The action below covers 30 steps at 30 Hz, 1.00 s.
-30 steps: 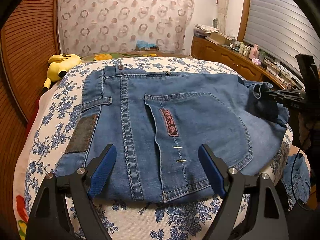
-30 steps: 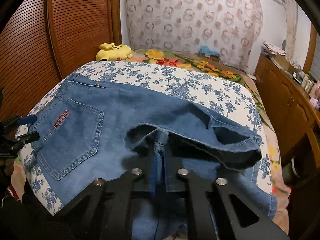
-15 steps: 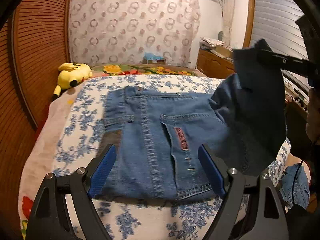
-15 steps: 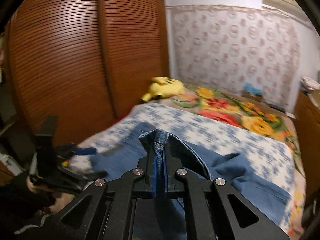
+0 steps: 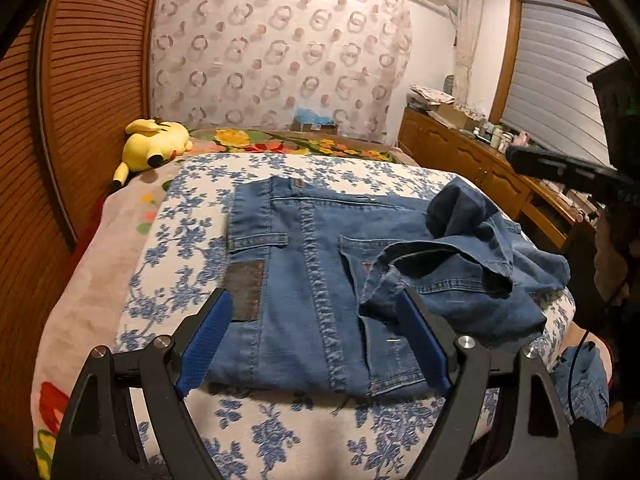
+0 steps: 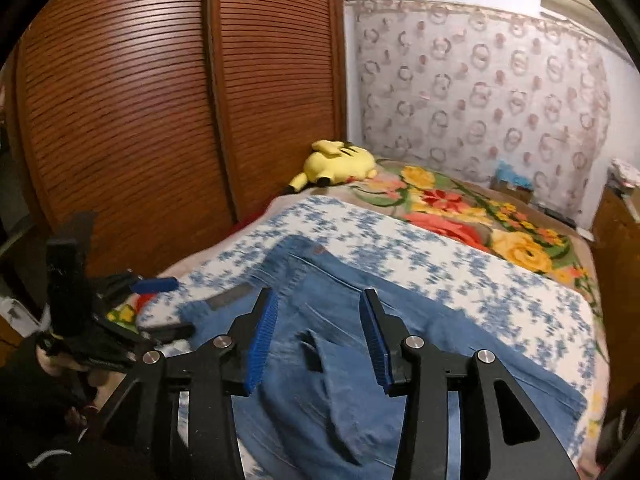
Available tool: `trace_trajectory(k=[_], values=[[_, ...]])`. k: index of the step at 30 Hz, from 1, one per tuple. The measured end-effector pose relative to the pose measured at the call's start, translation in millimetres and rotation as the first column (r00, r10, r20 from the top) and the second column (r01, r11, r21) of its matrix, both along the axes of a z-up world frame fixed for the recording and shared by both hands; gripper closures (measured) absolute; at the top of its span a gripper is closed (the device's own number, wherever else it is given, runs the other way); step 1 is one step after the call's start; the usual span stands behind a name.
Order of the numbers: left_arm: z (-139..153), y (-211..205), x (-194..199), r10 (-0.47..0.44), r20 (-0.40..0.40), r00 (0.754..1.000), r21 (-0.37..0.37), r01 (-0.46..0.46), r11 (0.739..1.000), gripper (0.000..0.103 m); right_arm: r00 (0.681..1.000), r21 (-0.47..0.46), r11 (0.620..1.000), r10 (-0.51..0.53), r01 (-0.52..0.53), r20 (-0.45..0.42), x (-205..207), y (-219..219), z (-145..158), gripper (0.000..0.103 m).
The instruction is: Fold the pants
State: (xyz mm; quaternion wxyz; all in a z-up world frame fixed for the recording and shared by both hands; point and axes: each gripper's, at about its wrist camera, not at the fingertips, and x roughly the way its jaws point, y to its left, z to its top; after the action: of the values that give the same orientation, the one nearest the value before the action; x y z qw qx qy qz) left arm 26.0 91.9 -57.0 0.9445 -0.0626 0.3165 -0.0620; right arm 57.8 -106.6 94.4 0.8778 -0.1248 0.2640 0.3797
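Observation:
Blue jeans (image 5: pixel 304 264) lie back side up on the bed's blue-flowered cover (image 5: pixel 192 216). Their leg end (image 5: pixel 460 256) lies loosely crumpled over the back pocket on the right. My left gripper (image 5: pixel 314 300) hovers open above the jeans' near edge, with nothing between its blue pads. My right gripper (image 6: pixel 319 296) hangs above the jeans (image 6: pixel 340 380); its jaws are opening and no cloth is between them. In the left wrist view the right gripper (image 5: pixel 560 168) shows as a black bar at the right. In the right wrist view the left gripper (image 6: pixel 160 306) sits at the left.
A yellow plush toy (image 5: pixel 156 146) lies at the bed's far left by slatted wooden doors (image 5: pixel 80 100). A wooden dresser (image 5: pixel 460 152) with bottles runs along the right. Another denim piece (image 5: pixel 584 380) hangs low at the right. A bright flowered blanket (image 6: pixel 460 208) covers the far bed.
The right gripper lifted the leg end, swung it over the jeans and let it go; the cloth dropped in a heap on the back pocket. The left gripper drew back and rose a little.

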Motion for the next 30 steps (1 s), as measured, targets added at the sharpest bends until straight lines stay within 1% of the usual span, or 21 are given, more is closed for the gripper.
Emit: trace_trajectory(k=[3,5,9,11,13,14,16,18,20,23,25,26,27,29,30], values=[[-2,-9,9,-0.024,-0.007,1.0,0.008,0.024,1.0,0.019,0.999,-0.034,0.998,-0.051,0.05,-0.008,1,-11,-11,0.058],[-4,-17,17,-0.047,-0.009,0.999,0.008,0.047,0.999,0.019,0.997,-0.053,0.996,-0.077,0.076,-0.017,0,-16,-18,0.055],[-6,-33,30,-0.094,-0.012,0.996,0.017,0.094,0.995,0.019,0.99,-0.076,0.989,-0.128,0.124,-0.055,-2,-24,-33,0.052],[-9,-40,40,-0.12,-0.025,0.993,0.016,0.12,0.993,0.023,0.986,-0.08,0.987,-0.149,0.142,-0.077,-2,-25,-39,0.052],[-13,-47,50,-0.138,-0.048,0.989,0.022,0.139,0.99,0.032,0.981,-0.076,0.985,-0.163,0.156,-0.102,-2,-27,-41,0.052],[-16,-49,54,-0.144,-0.057,0.988,0.029,0.146,0.989,0.035,0.979,-0.072,0.985,-0.167,0.16,-0.114,-1,-27,-43,0.052],[-23,-54,62,-0.15,-0.089,0.985,0.037,0.154,0.987,0.048,0.975,-0.065,0.984,-0.174,0.166,-0.139,-1,-29,-44,0.052],[-31,-56,66,-0.154,-0.117,0.981,0.031,0.159,0.987,0.054,0.971,-0.059,0.985,-0.17,0.162,-0.166,-1,-26,-46,0.052],[-38,-57,68,-0.154,-0.135,0.979,0.031,0.16,0.987,0.058,0.966,-0.064,0.985,-0.172,0.162,-0.195,-1,-23,-50,0.052],[-42,-59,67,-0.154,-0.136,0.979,0.04,0.161,0.986,0.06,0.956,-0.067,0.983,-0.184,0.173,-0.23,0,-22,-54,0.052],[-42,-60,65,-0.157,-0.132,0.979,0.041,0.164,0.986,0.069,0.949,-0.073,0.98,-0.195,0.183,-0.249,3,-22,-57,0.052],[-41,-61,64,-0.157,-0.127,0.979,0.043,0.164,0.986,0.071,0.945,-0.079,0.98,-0.2,0.185,-0.258,4,-22,-59,0.052],[-40,-62,62,-0.154,-0.114,0.981,0.051,0.161,0.986,0.076,0.943,-0.083,0.979,-0.202,0.186,-0.266,5,-21,-60,0.052],[-38,-64,57,-0.158,-0.094,0.983,0.062,0.164,0.984,0.08,0.941,-0.072,0.981,-0.193,0.18,-0.278,6,-21,-62,0.052],[-38,-65,56,-0.169,-0.094,0.981,0.055,0.174,0.983,0.084,0.942,-0.069,0.982,-0.188,0.176,-0.279,6,-19,-63,0.052]])
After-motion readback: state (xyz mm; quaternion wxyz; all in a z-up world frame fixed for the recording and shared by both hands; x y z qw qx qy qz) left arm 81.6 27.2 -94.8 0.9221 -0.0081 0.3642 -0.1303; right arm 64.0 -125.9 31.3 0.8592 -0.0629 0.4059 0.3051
